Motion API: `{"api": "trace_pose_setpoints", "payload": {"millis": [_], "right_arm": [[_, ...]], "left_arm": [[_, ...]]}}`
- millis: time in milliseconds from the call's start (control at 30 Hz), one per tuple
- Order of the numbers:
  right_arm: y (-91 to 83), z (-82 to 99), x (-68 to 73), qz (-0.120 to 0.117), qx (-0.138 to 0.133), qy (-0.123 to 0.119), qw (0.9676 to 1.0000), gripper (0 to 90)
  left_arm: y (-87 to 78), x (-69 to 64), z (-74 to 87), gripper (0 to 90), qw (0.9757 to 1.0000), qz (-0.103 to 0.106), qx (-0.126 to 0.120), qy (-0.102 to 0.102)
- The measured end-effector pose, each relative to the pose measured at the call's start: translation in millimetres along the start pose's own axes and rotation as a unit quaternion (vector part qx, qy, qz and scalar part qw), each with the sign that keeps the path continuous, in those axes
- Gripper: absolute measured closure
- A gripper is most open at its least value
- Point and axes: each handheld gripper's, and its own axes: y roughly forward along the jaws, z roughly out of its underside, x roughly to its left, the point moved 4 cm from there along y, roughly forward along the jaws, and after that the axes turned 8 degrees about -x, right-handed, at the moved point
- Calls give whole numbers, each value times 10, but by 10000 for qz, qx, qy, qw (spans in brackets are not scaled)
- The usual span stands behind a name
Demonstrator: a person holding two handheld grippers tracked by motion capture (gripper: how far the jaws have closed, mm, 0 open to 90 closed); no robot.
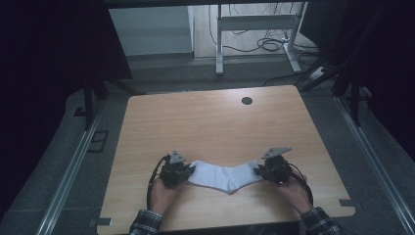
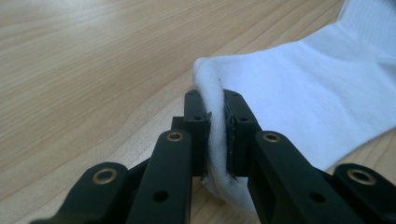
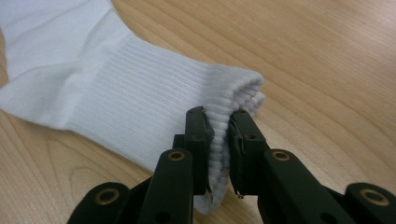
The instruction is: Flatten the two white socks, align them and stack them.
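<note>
Both hands low, left gripper (image 1: 192, 171) and right gripper (image 1: 258, 170) pinching sock (image 1: 222, 177) ends

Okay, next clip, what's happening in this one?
A person at a wooden table holds a white sock stretched between two handheld grippers. The left gripper is shut on the smooth toe end, and the right gripper is shut on the ribbed cuff. The sock lies on the table near the person's edge, bent at the heel.
</note>
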Motion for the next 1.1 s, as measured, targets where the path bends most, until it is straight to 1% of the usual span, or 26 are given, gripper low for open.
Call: {"api": "trace_pose_setpoints", "payload": {"millis": [167, 300, 467, 500, 533, 800, 1100], "right_arm": [[-42, -51, -19, 16, -101, 10, 9999, 785], [-90, -135, -45, 47, -240, -10, 9997, 788], [-124, -217, -86, 80, -340, -9, 9994, 790], [-124, -217, -86, 80, -340, -9, 9994, 790], [-137, -266, -113, 101, -378, 2, 9992, 790], [-149, -462, -195, 170, -524, -7, 9985, 790], [-126, -583, -279, 241, -588, 44, 9980, 790]], "left_arm": [[-38, -9, -63, 816, 9999, -41, -71, 71], [-52, 2, -131, 816, 9998, -64, -143, 122], [-73, 11, -219, 816, 9996, -102, -206, 177], [-78, 17, -242, 816, 9995, -120, -218, 194], [-83, 27, -273, 816, 9994, -136, -248, 190], [-116, 118, -507, 816, 9987, -284, -354, 211], [-81, 199, -644, 815, 9983, -379, -380, 227]]}}
